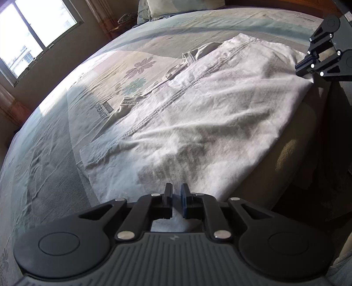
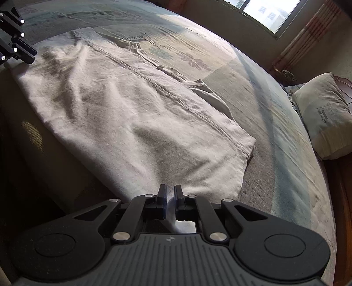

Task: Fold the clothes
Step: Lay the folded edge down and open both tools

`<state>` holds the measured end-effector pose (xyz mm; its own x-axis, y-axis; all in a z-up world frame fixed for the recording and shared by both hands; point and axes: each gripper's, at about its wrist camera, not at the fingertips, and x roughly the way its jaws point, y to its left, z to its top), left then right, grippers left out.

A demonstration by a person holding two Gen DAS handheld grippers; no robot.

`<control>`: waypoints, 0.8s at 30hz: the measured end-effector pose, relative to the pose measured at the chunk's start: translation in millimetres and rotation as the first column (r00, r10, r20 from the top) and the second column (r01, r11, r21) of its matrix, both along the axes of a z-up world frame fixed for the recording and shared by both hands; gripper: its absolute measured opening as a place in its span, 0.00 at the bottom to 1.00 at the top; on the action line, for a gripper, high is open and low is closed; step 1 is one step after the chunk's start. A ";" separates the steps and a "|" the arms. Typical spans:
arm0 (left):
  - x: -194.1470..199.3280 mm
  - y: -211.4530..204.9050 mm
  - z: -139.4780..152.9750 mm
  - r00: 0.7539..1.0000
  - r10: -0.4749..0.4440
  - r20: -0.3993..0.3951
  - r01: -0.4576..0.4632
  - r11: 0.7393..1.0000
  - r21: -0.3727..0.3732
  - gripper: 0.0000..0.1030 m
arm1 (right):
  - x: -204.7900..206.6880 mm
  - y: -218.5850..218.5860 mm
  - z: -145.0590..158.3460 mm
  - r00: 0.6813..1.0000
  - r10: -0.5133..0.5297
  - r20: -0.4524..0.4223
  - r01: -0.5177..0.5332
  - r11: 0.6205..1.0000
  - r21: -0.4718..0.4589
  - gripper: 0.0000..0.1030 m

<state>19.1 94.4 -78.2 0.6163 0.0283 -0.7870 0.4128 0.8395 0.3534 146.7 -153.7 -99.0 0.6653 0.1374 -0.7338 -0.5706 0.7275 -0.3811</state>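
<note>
Pinching a fold of the white garment [image 1: 198,114], my left gripper [image 1: 176,193] shows at the bottom of its own view with its jaws nearly together and a thin strip of cloth running up between them. The garment spreads away from those fingertips across the bed [image 1: 55,132], wrinkled, with a double-stitched seam crossing it on a slant. Its near edge hangs over the side of the mattress. Beyond it, the patterned bedsheet shows printed flowers [image 1: 140,66] in a patch of sun. At the upper right I see my right gripper [image 1: 304,68], its tips closed on the far corner of the same cloth edge. A window [image 1: 33,33] sits at the upper left, and a pillow [image 1: 176,6] lies at the head of the bed.

From the right wrist, my right gripper [image 2: 169,193] has its jaws close together too, and white cloth rises between the pads, so it has hold of the garment [image 2: 132,110]. The fabric stretches away towards the upper left, where my left gripper [image 2: 28,56] is shut on the opposite corner. The stitched seam runs along the cloth's far side, and a folded sleeve peeks out beside it. A pillow [image 2: 325,114] rests on the bed [image 2: 275,154] at the right, well apart from the garment. A window [image 2: 268,13] shows at the top.
</note>
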 end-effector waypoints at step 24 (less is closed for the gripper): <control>-14.1 71.7 27.9 0.964 0.237 -0.120 -0.265 0.857 -0.442 0.65 | -8.0 -19.2 1.7 0.971 -0.180 -0.156 0.225 0.908 0.353 0.57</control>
